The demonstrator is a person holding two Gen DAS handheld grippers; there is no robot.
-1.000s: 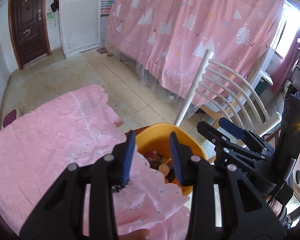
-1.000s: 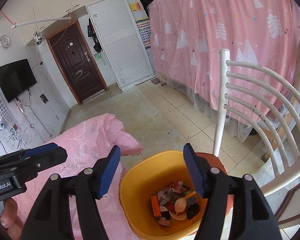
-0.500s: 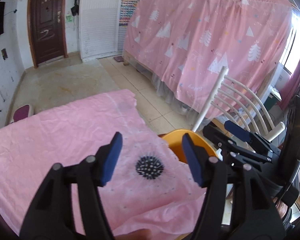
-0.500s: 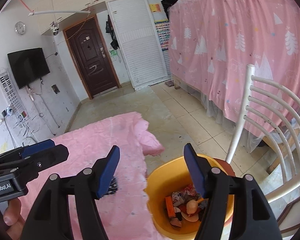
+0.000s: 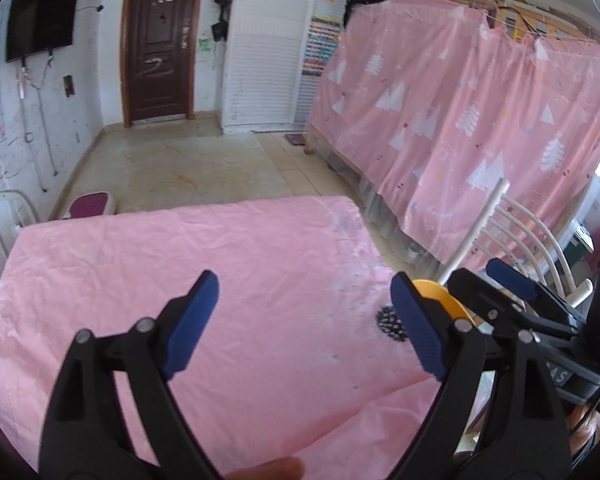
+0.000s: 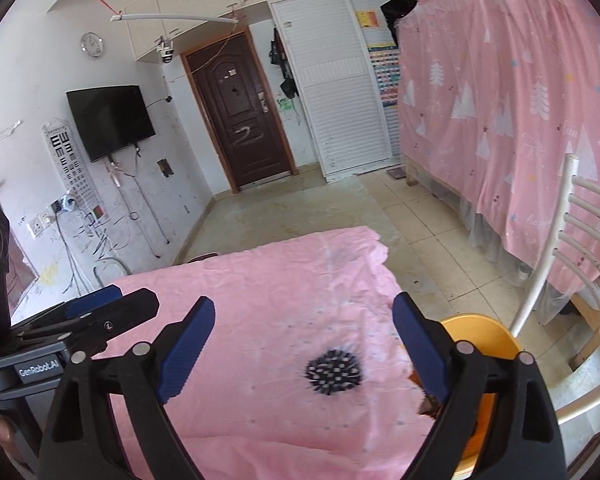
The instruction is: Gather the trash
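An orange trash bin [image 6: 484, 334] stands at the right edge of a table under a pink cloth [image 6: 268, 304]; its rim also shows in the left wrist view [image 5: 440, 292]. A bit of the trash inside shows at the bin's left edge [image 6: 428, 406]. My left gripper [image 5: 304, 324] is open and empty above the pink cloth [image 5: 180, 264]. My right gripper [image 6: 300, 336] is open and empty above the cloth, left of the bin. A black spiky print [image 6: 332, 372] is on the cloth, also seen in the left wrist view [image 5: 388, 320].
A white slatted chair [image 6: 572, 248] stands right of the bin. A bed with a pink curtain [image 5: 460, 120] fills the right side. A brown door [image 6: 240, 116], a white closet [image 6: 340, 92] and a wall TV [image 6: 108, 120] are at the back across tiled floor.
Both grippers have pulled back and up from over the bin toward the table. The left gripper's jaws have opened wider. The bin's contents are now mostly hidden.
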